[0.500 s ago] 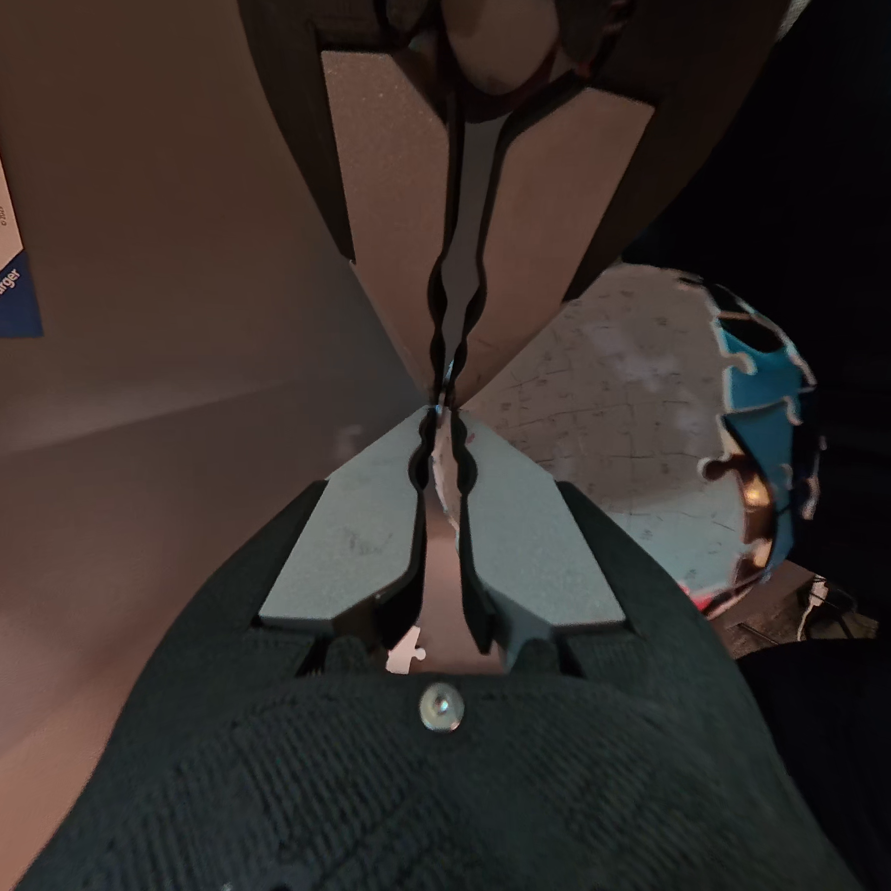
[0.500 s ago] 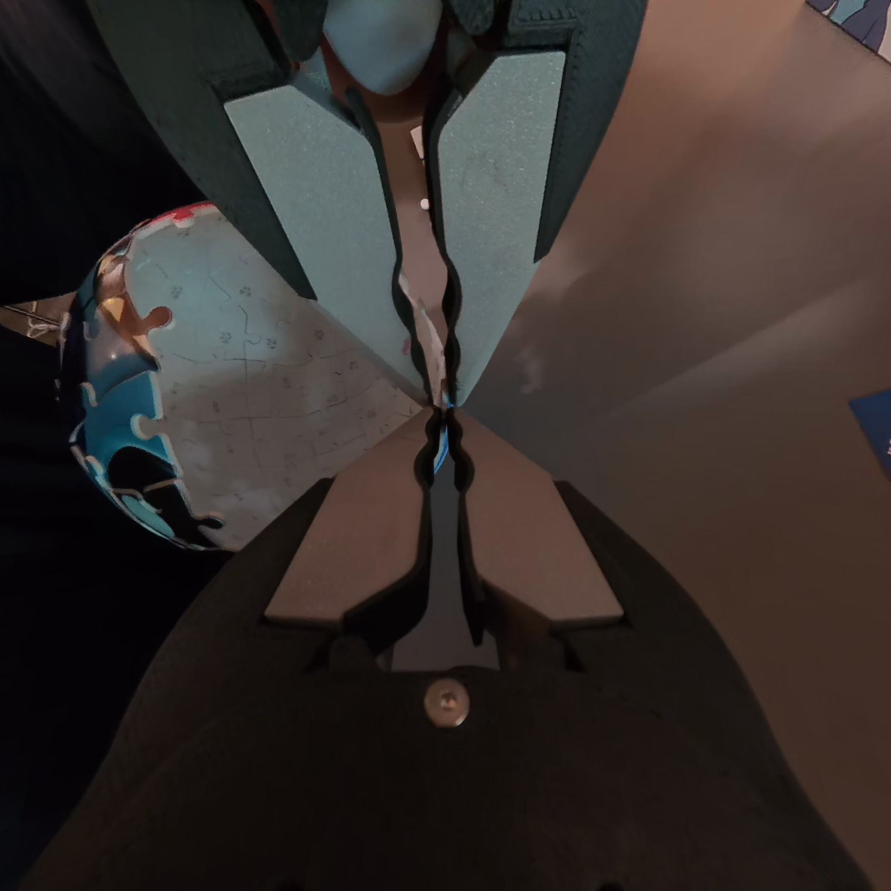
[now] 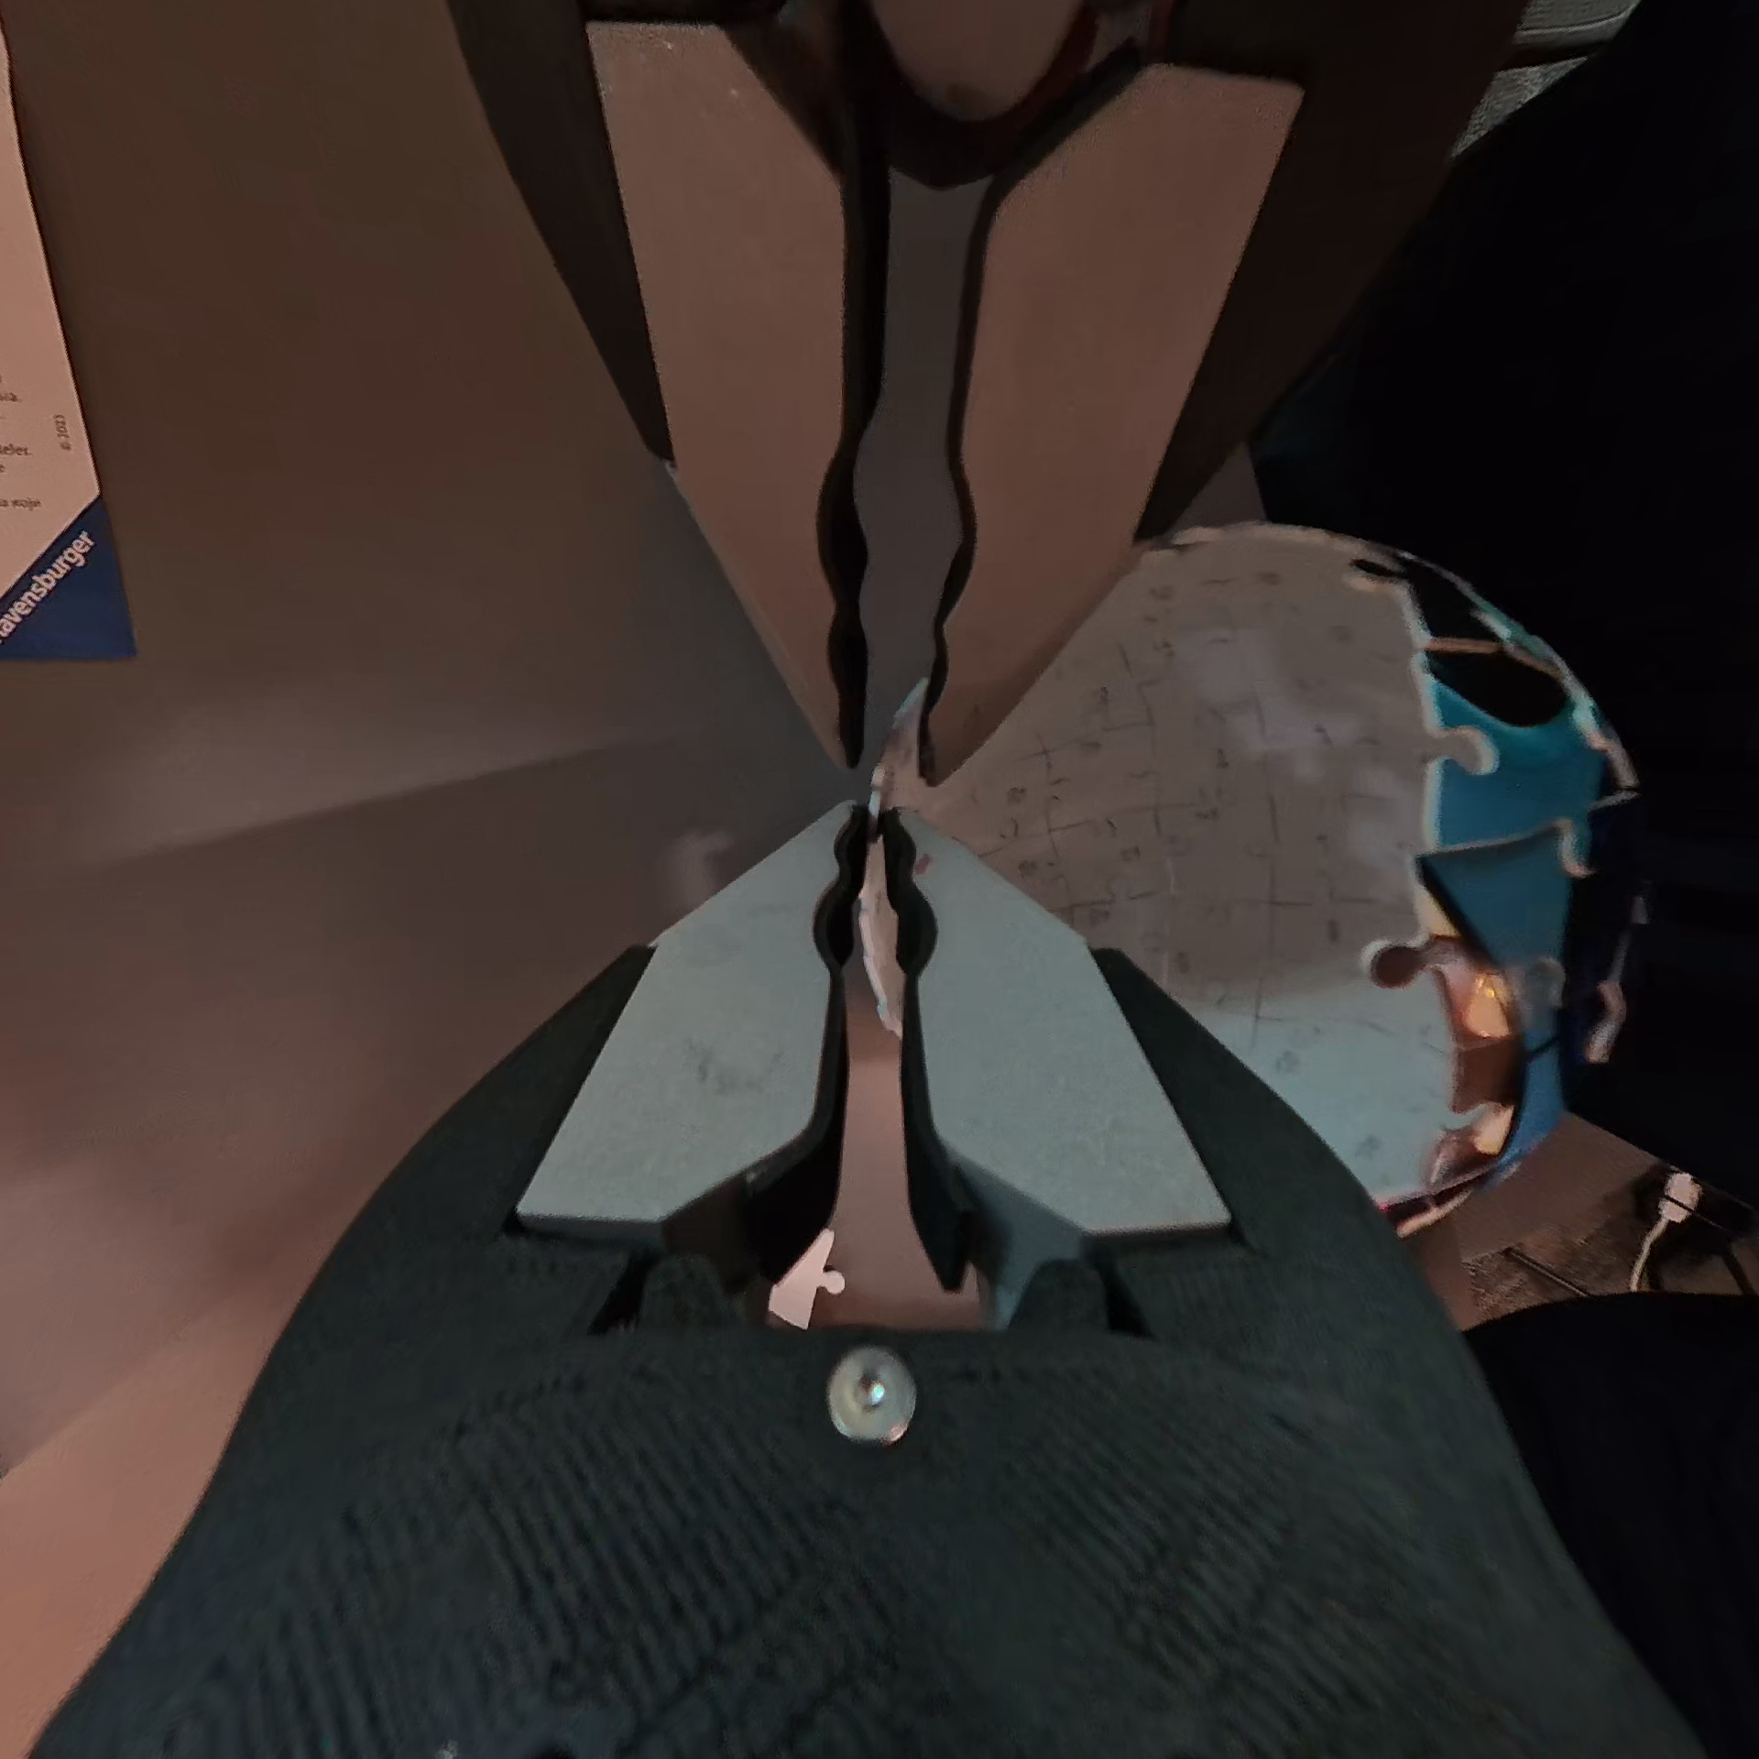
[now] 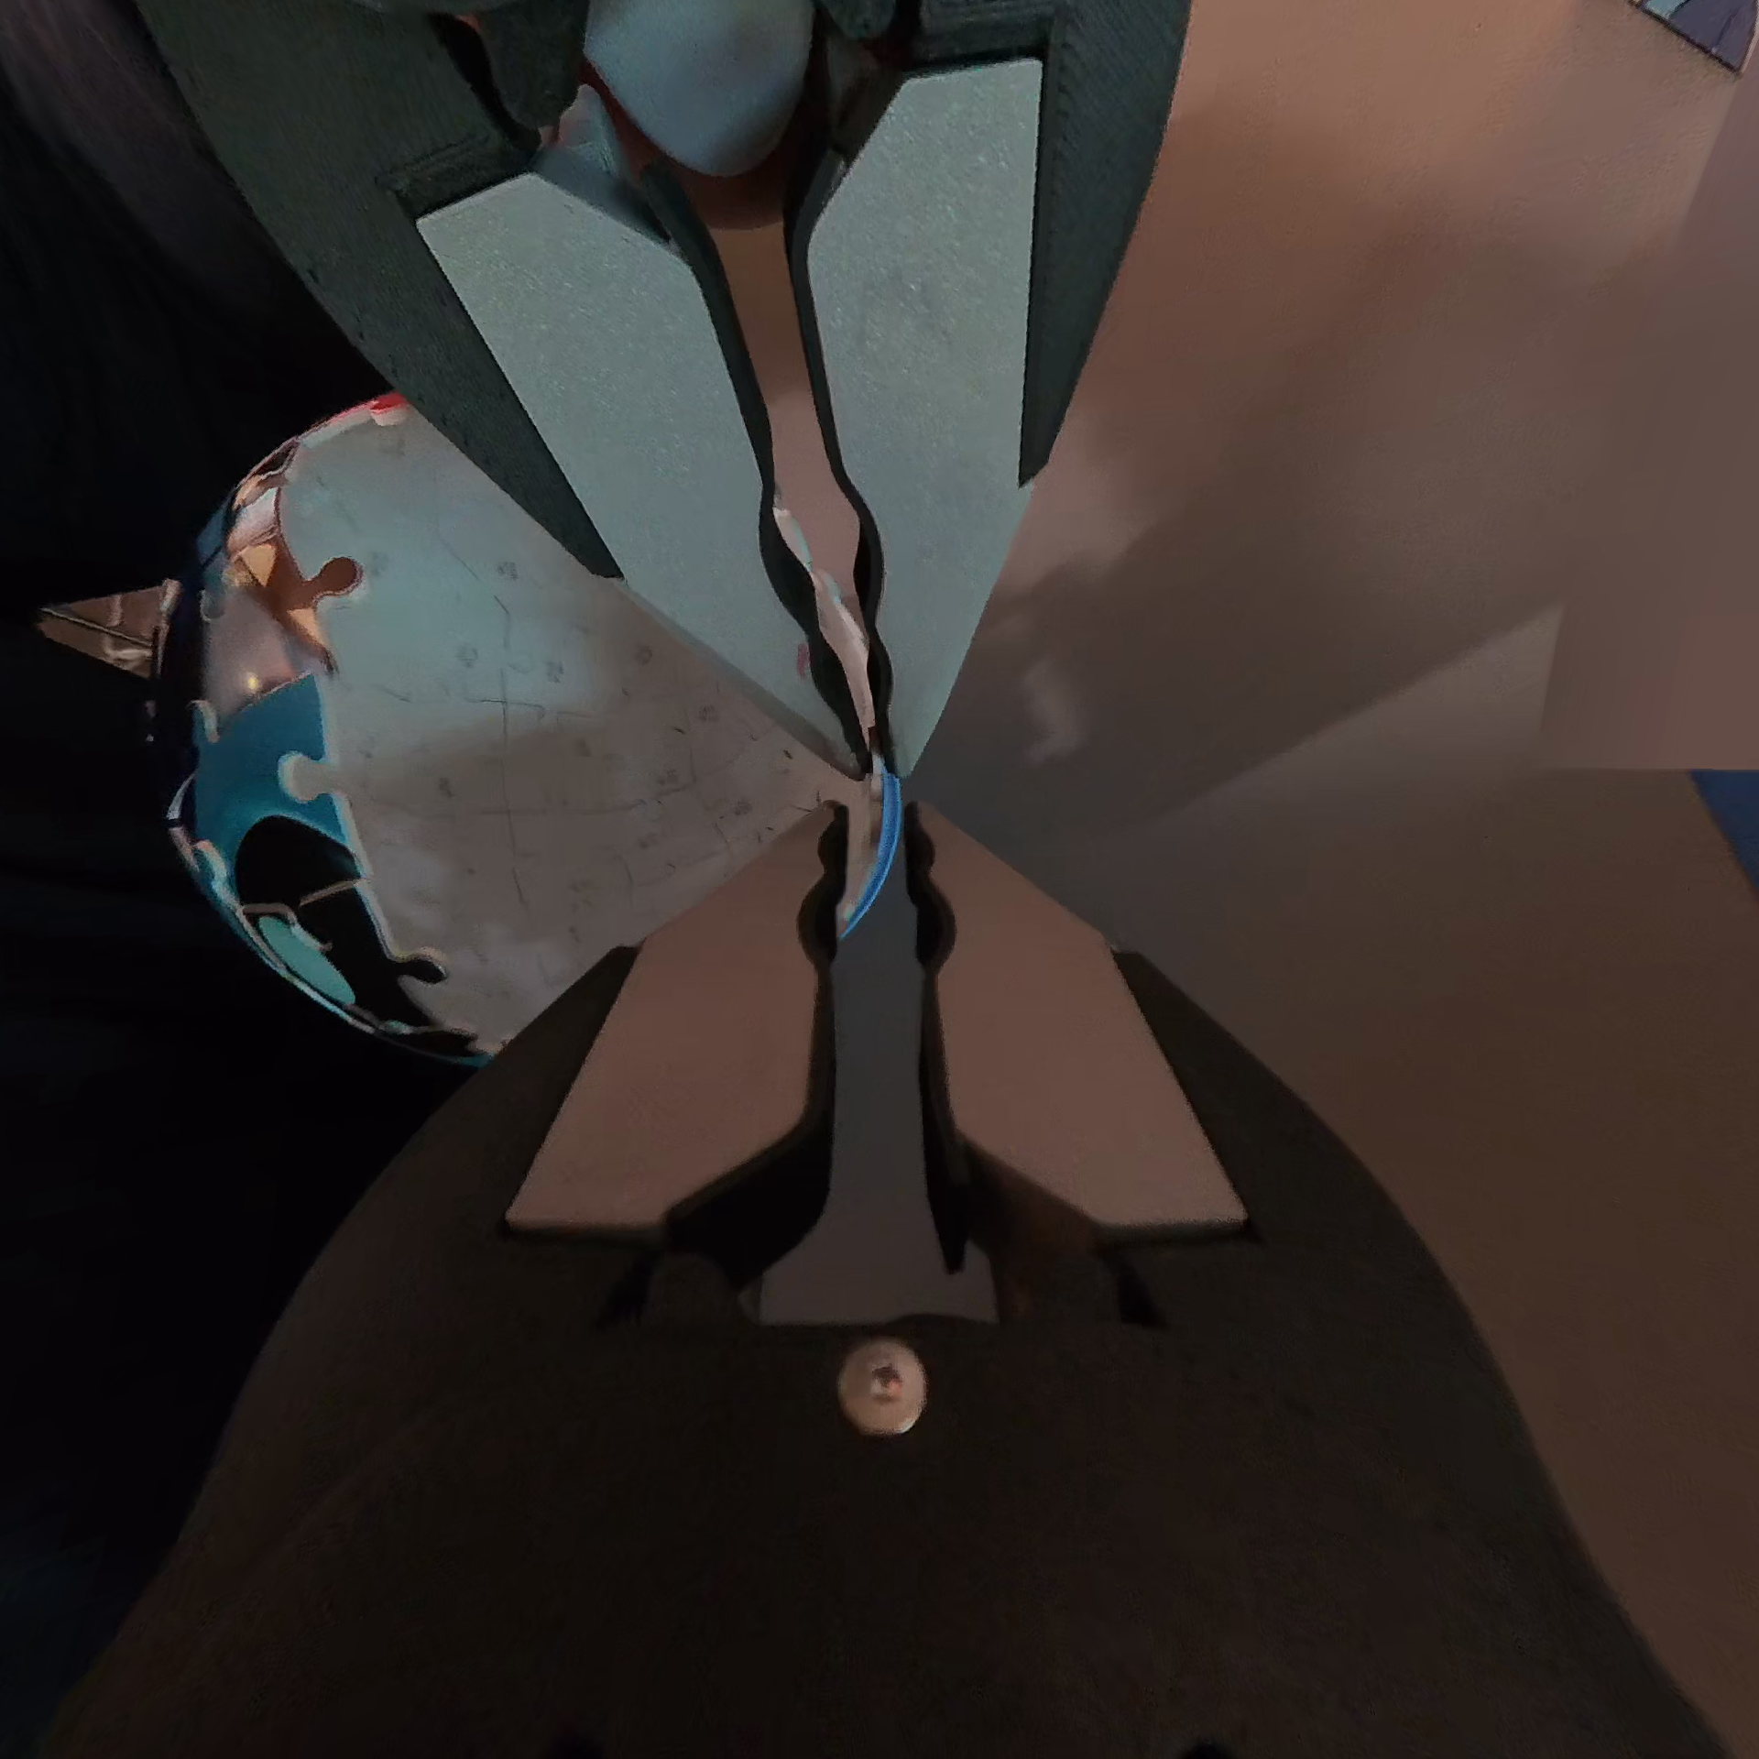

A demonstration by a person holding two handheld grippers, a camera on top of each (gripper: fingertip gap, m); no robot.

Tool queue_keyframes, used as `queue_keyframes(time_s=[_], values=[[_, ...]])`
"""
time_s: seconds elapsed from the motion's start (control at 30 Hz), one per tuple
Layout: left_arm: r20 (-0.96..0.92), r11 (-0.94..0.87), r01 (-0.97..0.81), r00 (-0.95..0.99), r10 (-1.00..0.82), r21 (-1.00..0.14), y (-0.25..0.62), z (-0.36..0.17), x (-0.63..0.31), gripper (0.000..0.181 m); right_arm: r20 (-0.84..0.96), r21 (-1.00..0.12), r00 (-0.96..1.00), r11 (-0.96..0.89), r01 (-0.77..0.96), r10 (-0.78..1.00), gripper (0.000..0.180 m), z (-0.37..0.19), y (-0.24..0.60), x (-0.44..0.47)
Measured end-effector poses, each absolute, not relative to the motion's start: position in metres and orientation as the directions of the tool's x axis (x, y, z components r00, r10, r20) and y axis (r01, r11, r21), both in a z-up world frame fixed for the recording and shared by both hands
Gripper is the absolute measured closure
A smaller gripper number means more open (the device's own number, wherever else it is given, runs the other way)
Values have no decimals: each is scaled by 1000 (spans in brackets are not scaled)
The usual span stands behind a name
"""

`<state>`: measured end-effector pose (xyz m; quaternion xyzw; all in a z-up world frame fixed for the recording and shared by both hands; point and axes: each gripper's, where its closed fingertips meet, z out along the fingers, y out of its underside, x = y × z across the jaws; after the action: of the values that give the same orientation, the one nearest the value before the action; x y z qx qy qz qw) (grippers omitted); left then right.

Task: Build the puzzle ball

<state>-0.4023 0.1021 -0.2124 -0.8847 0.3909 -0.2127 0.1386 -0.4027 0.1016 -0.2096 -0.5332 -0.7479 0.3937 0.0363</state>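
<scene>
The partly built puzzle ball (image 3: 1237, 857) is an open shell. Its white inner side faces me, with blue and black pieces along the far edge; it also shows in the right wrist view (image 4: 533, 761). My left gripper (image 3: 871, 819) is shut on the ball's near rim. My right gripper (image 4: 874, 814) meets it tip to tip from the opposite side. Its jaws stand a little apart around the blue rim edge (image 4: 890, 857) and do not clamp it. In the left wrist view the right gripper (image 3: 890, 761) comes down from the top.
A loose white puzzle piece (image 3: 804, 1280) lies on the brown table (image 3: 333, 952) under my left gripper. A white and blue printed sheet (image 3: 57, 571) lies at the left edge. A cable (image 3: 1666, 1209) lies beyond the ball at the right. My two grippers' fingertips are within a few centimetres of each other.
My right gripper was shut on the rim and has opened a little. My left gripper keeps its hold on the ball. Both views have shifted only slightly.
</scene>
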Motion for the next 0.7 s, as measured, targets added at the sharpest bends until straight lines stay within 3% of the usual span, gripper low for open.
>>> queue_keyframes(time_s=[0.27,0.7], values=[[262,-654,-632,605,-752,-416,102,-211,-404,180,-466,-572,-441,118,811,767,165,-217,95,-408],[259,-657,-630,610,-749,-415,99,-209,-406,180,-467,-544,-461,165,822,755,178,-223,89,-409]])
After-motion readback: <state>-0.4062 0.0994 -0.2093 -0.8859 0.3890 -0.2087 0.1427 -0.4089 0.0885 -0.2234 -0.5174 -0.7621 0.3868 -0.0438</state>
